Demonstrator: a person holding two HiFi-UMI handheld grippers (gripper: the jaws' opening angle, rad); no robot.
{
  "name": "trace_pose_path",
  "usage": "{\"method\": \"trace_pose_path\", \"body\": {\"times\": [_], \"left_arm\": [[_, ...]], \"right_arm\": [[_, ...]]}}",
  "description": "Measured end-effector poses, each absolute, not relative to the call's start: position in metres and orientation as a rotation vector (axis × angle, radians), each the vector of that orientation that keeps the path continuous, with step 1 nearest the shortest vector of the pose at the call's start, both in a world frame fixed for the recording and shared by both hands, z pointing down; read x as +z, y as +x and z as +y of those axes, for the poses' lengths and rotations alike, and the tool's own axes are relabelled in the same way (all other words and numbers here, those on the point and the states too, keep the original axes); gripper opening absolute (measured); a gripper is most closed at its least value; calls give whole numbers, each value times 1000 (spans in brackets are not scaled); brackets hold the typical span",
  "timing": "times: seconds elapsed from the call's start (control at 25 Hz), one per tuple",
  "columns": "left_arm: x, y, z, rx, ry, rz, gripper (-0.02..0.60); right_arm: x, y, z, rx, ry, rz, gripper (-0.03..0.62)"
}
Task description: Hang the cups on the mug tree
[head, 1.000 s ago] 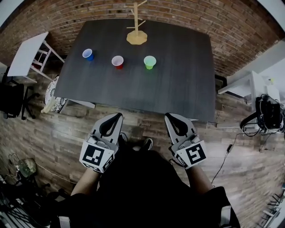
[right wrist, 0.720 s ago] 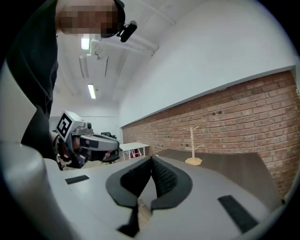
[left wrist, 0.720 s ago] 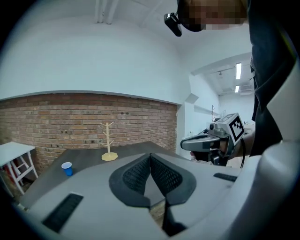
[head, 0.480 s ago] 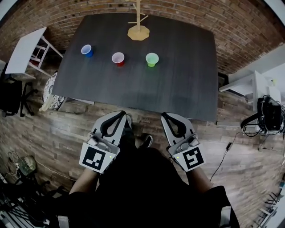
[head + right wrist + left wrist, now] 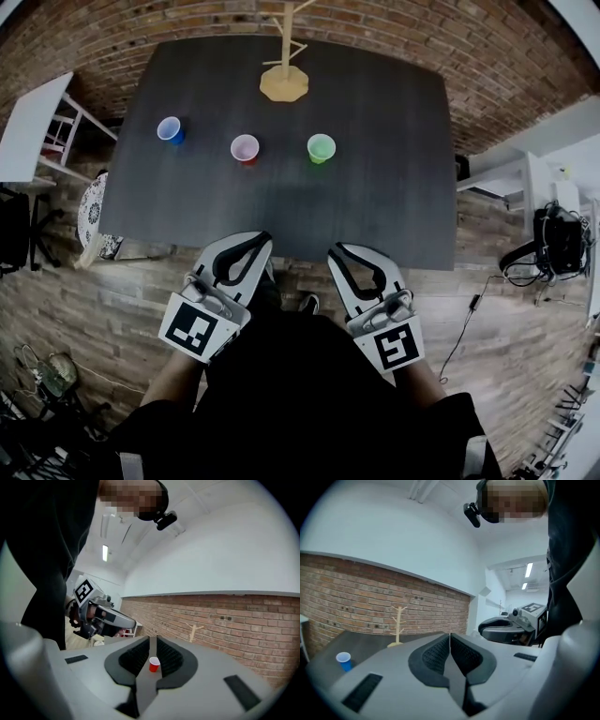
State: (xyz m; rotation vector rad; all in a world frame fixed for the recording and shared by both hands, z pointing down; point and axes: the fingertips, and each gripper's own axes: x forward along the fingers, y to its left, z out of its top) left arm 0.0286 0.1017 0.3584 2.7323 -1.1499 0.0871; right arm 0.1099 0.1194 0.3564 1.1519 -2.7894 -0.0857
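Dark tabletop from above. Three upright cups, blue cup, red cup and green cup, line its far half, with the mug tree at the far edge. The left gripper and right gripper hover at the near edge, both clenched and empty. Reaching in without unclenching could topple a light cup.

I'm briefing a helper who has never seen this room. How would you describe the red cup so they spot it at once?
Find the dark table by the brick wall, with a wooden mug tree at its far edge. Three cups stand in a row before the tree. The red cup is the middle one, blue cup on its left, green cup on its right.
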Motion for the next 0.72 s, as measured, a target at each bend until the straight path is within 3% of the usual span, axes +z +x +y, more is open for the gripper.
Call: {"method": "trace_pose_path", "body": {"times": [0.04,0.12,0.4,0.72], "left_arm": [[354,30,96,53,2758,-1052,20],[344,37,87,16,2842,-829,20],[341,27,55,194,3054,-388,20],[354,16,26,194,3045,-296,20]], "right_arm": [[357,101,115,-82,1106,-2791,49],[355,83,106,-89,990,-2804,154],[350,28,79,-254,673,-2757,188],[361,0,46,-211,627,-2736,197]]}}
